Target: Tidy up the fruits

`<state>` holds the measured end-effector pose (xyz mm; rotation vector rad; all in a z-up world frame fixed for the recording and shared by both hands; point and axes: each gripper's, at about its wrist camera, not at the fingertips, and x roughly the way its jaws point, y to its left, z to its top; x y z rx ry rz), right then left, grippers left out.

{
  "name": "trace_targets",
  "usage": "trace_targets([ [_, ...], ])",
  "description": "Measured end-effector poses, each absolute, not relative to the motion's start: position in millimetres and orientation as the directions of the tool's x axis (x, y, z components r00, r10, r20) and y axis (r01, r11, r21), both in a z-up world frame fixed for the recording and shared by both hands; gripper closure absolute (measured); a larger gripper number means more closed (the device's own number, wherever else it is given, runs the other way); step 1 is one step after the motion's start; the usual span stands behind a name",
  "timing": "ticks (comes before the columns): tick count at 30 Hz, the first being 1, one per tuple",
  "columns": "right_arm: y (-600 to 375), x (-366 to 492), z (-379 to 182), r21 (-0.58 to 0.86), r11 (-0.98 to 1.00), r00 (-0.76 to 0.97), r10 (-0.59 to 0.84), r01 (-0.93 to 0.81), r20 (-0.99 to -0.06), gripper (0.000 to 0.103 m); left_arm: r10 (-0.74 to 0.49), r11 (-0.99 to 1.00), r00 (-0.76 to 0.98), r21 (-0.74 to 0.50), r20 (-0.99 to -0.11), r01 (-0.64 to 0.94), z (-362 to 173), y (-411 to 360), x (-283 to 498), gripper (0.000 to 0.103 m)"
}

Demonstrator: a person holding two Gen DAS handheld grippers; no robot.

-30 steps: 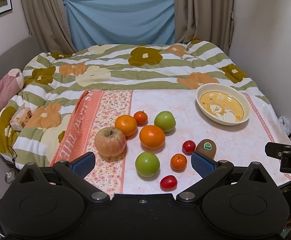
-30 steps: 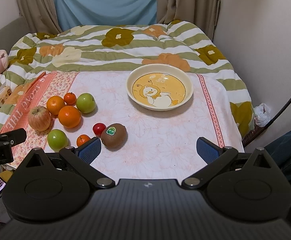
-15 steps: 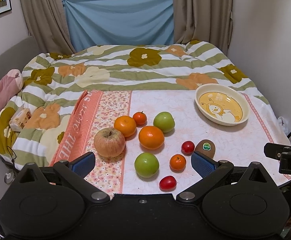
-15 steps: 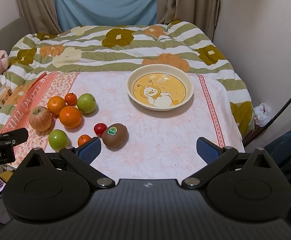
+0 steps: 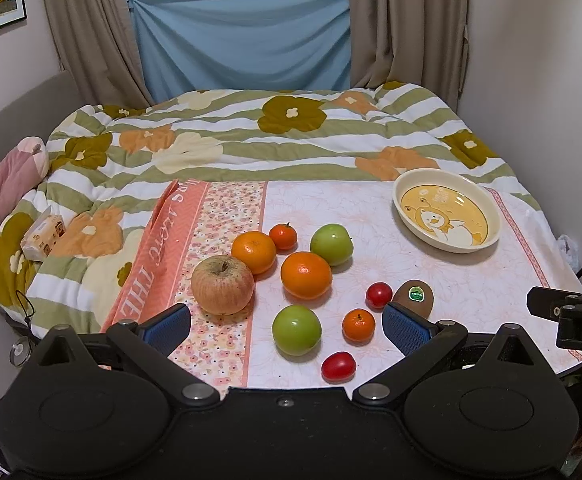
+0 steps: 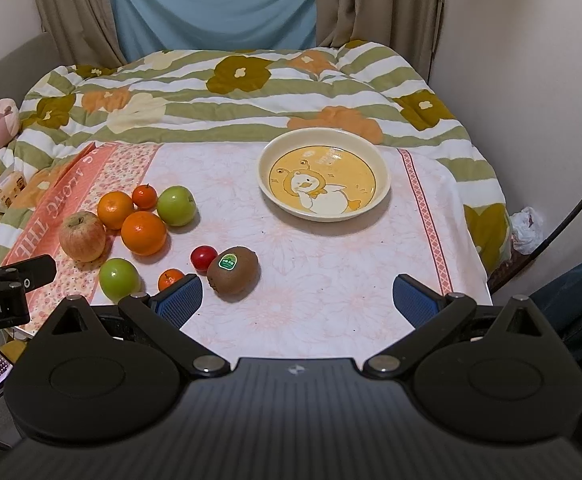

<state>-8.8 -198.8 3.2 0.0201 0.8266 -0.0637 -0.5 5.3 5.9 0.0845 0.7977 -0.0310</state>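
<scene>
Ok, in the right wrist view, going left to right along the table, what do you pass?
Red apple → big orange → red tomato → kiwi → plate.

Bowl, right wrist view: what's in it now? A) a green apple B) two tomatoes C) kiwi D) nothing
D: the bowl shows only its printed duck, while the kiwi and the other fruits lie on the cloth to its left.

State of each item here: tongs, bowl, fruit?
Left tongs: open, empty.
Right tongs: open, empty.
Bowl: upright, empty.
Kiwi: on the cloth, outside the bowl.
Red apple: on the cloth, stem up.
</scene>
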Motion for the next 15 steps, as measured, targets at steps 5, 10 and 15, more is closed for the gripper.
trace_targets([
  [5,-200.1,-8.2,2.8,-0.008,0.998,0.675,-0.048,0.063,-0.736,0.0,0.003,0.996,0.698,0.063,-0.716,0.061,5.9,5.3,-0.5,0.0],
  [10,-199.8,-7.8,3.0,-0.007,0.998,0.676,-0.047,0.062,-0.736,0.0,0.001,0.996,0.701,0.06,-0.713,0.061,6.9,6.3,-0.7,0.0],
  [15,-200.1,-7.4,2.8,-0.007,0.998,0.675,-0.047,0.062,-0.736,0.0,0.001,0.996,0.701,0.06,-0.714,0.06,7.2,6.6,-0.5,0.0],
])
